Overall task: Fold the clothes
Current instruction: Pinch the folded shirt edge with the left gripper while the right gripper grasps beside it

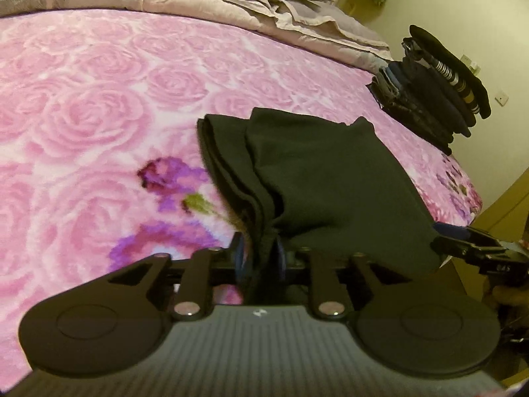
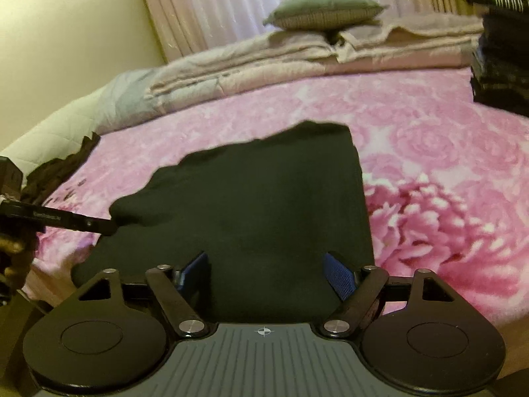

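Observation:
A black garment point(image 1: 324, 178) lies folded on the pink rose blanket point(image 1: 82, 99). Its near left edge is bunched between the blue pads of my left gripper point(image 1: 260, 256), which is shut on it. In the right wrist view that same gripper point(image 2: 102, 226) holds the garment's point(image 2: 264, 198) left edge slightly raised. My right gripper point(image 2: 266, 273) hovers over the near edge of the cloth, its blue pads point(image 2: 339, 276) wide apart with nothing pinched between them. From the left wrist view, the right gripper point(image 1: 446, 231) shows at the garment's right side.
A stack of folded dark clothes point(image 1: 436, 99) sits at the bed's far right point(image 2: 502, 66). Folded beige quilts point(image 2: 297, 56) and a grey pillow point(image 2: 324, 13) line the far side. A dark brown garment point(image 2: 59, 172) lies at the left bed edge.

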Available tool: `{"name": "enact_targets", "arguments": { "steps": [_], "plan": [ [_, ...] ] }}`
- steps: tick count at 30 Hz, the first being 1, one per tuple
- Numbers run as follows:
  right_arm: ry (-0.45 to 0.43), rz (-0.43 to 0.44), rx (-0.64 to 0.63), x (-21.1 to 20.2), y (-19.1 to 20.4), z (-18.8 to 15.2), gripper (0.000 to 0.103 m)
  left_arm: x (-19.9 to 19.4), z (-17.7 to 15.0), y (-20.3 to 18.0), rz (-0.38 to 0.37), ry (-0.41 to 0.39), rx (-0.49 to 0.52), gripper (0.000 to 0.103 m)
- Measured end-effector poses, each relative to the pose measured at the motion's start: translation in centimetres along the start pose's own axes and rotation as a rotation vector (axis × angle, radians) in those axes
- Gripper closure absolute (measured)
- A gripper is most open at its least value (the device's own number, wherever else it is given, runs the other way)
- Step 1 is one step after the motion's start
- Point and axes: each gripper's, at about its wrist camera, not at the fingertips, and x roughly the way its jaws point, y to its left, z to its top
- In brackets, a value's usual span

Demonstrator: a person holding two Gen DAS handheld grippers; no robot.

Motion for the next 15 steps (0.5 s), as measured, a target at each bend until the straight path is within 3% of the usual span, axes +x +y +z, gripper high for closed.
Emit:
{"name": "enact_targets", "arguments": {
  "steps": [3, 10, 15],
  "plan": [
    [0.024, -0.022, -0.031, -0.3, -0.2, -0.8, 0.023, -1.1, -0.2, -0.4, 0.008, -0.013, 0.020, 0.076],
    [-0.015, -0.039, 0.042, -2.7, -1.2, -1.4, 0.023, -3.4, 0.1, -2.5, 0.007, -0.052, 0.086, 0.079],
    [0.019, -0.023, 0.092, -2.1, -1.6, -2.2, 0.023, -1.3, 0.0, -5.2, -0.040, 0.000, 0.158, 0.078]
  ]
}}
